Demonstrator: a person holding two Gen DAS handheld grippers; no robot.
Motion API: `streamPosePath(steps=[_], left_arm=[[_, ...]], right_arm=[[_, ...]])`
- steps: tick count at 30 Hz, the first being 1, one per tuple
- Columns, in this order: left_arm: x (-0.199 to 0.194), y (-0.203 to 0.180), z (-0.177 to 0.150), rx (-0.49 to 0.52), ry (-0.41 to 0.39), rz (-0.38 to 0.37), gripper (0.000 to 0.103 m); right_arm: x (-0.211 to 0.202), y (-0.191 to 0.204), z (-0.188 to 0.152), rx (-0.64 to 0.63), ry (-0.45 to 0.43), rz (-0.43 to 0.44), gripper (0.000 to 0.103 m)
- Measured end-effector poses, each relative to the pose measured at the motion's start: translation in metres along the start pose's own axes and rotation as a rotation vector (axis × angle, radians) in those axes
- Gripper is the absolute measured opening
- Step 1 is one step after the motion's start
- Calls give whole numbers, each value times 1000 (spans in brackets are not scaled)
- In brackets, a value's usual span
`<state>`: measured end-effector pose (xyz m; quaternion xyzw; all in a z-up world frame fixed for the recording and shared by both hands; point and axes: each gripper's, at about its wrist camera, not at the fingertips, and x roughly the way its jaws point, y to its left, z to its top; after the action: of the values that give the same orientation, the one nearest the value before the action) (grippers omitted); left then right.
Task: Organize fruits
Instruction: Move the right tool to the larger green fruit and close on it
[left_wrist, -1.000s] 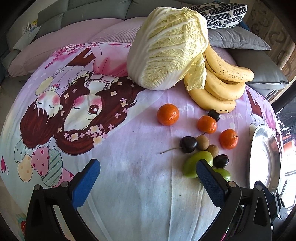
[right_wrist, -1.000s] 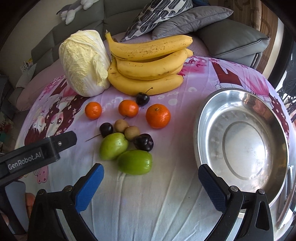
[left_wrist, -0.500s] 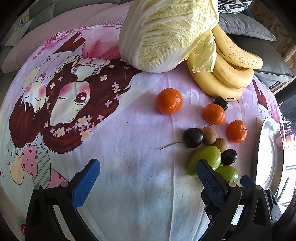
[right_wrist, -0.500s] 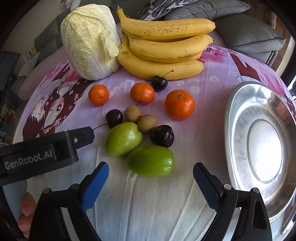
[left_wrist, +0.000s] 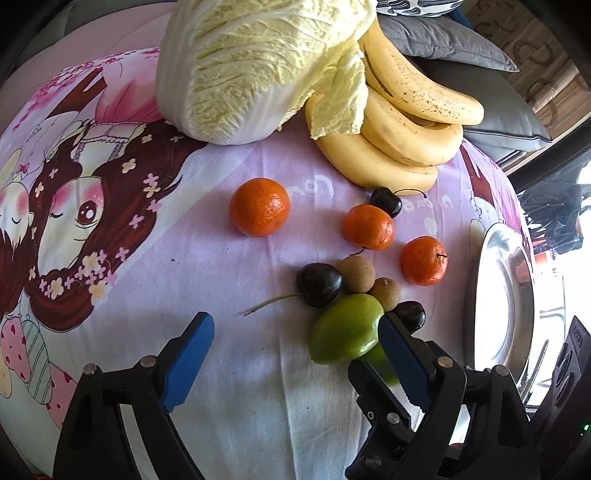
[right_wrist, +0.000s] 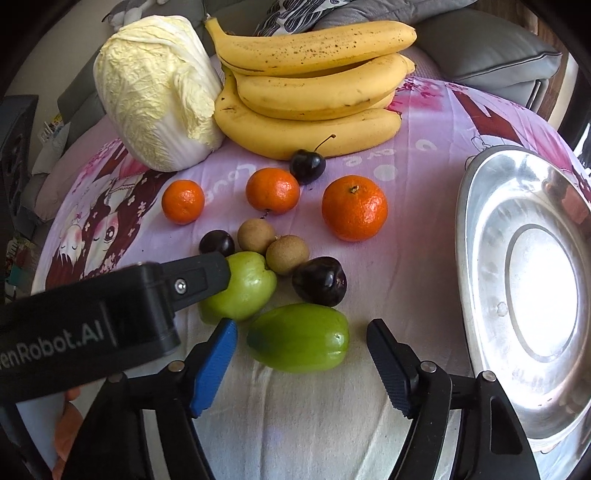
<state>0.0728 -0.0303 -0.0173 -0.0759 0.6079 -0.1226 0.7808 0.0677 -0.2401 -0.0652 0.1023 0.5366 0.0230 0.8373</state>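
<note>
Two green fruits lie side by side on the printed cloth. My right gripper (right_wrist: 301, 365) straddles the nearer green fruit (right_wrist: 299, 338); its jaws are closing, with a small gap still showing at each pad. My left gripper (left_wrist: 295, 354) hangs low over the cloth, also closing, and the other green fruit (left_wrist: 347, 332) sits just inside its right finger (left_wrist: 399, 354), with bare cloth across the rest of the gap. In the right wrist view the left gripper's black body (right_wrist: 110, 306) covers part of that fruit (right_wrist: 247, 288).
Three tangerines (right_wrist: 354, 206), dark cherries (right_wrist: 319, 280) and brown longans (right_wrist: 288, 254) lie around the green fruits. A banana bunch (right_wrist: 306, 103) and a napa cabbage (right_wrist: 155, 99) are behind them. A steel plate (right_wrist: 480, 229) stands at the right. Sofa cushions lie beyond.
Both grippers have come down closer to the green fruits and their jaws have narrowed. The left gripper's body has slid in over the left green fruit.
</note>
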Motion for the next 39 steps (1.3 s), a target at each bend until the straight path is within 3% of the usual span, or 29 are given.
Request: streamPosePath(steps=[14,31,39], left_arm=[[36,-41,20,25,50,-109,48],[44,-42,21,21,83,-112,49],[42,-26,22,-73,104,-90,49]], right_arm=[[1,3,-2,-8,7,-13,75],[4,3,-3,-21,11,-20,76],[3,3,-3,-19,11,-19,75]])
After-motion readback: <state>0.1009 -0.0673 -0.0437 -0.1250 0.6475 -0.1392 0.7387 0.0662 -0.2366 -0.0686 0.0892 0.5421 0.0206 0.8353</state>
